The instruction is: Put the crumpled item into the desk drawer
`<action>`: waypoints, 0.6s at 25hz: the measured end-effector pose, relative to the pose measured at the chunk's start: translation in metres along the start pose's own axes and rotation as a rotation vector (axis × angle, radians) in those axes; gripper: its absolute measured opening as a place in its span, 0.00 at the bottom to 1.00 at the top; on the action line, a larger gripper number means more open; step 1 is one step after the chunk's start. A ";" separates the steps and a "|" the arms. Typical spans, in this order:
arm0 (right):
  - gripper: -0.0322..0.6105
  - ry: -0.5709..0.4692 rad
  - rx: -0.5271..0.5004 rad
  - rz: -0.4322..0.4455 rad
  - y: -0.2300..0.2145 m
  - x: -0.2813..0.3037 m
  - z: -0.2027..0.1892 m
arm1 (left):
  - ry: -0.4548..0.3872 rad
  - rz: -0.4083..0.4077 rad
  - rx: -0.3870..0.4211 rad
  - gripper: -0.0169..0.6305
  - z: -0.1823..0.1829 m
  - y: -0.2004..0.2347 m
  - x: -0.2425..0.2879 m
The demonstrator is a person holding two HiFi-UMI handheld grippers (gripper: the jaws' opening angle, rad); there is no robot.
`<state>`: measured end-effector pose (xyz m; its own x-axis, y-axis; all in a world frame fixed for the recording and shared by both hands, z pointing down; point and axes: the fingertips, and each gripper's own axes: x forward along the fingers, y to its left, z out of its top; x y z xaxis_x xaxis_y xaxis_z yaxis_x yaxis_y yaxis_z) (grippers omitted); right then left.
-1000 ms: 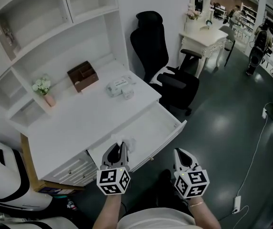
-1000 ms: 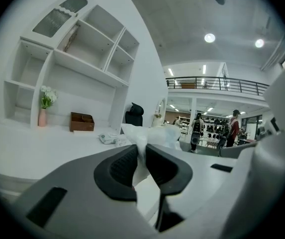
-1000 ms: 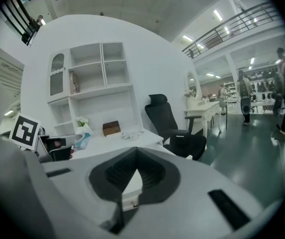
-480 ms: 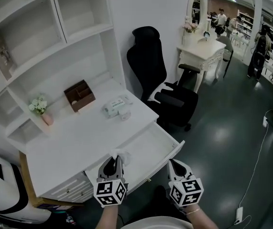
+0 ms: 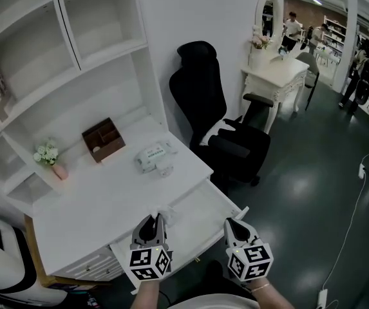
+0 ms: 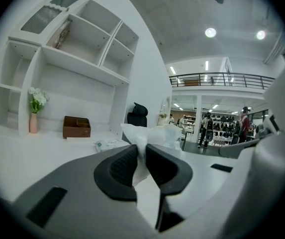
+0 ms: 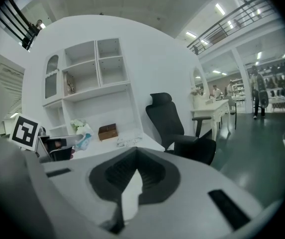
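The left gripper (image 5: 152, 222) pinches the crumpled item (image 6: 150, 135) above the front edge of the open desk drawer (image 5: 202, 208), the right gripper (image 5: 233, 226) is closed and empty, so the placing step seems in hand: lower inside, then release.

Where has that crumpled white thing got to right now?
The crumpled tissue is pinched in the left tongs, low and left of centre in the head view, at the near edge of the open desk drawer.
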<state>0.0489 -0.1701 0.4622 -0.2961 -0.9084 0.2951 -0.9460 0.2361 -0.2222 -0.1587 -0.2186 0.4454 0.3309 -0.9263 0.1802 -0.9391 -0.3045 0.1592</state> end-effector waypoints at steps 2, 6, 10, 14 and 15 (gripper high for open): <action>0.05 0.005 0.004 0.006 -0.005 0.008 0.001 | 0.002 0.004 0.003 0.10 0.002 0.000 0.008; 0.05 0.018 0.010 0.015 -0.014 0.019 0.000 | 0.010 0.006 0.009 0.10 0.001 -0.003 0.023; 0.05 0.025 0.017 0.017 -0.023 0.026 0.000 | 0.018 0.009 0.007 0.10 -0.001 -0.006 0.037; 0.05 0.030 0.025 0.001 -0.036 0.027 0.001 | 0.041 -0.001 0.004 0.10 -0.009 -0.014 0.051; 0.05 0.030 0.028 -0.001 -0.039 0.030 0.001 | 0.048 -0.004 0.006 0.10 -0.011 -0.015 0.055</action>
<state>0.0768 -0.2065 0.4782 -0.2998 -0.8977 0.3228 -0.9422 0.2256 -0.2476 -0.1255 -0.2622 0.4640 0.3382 -0.9134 0.2265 -0.9384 -0.3092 0.1546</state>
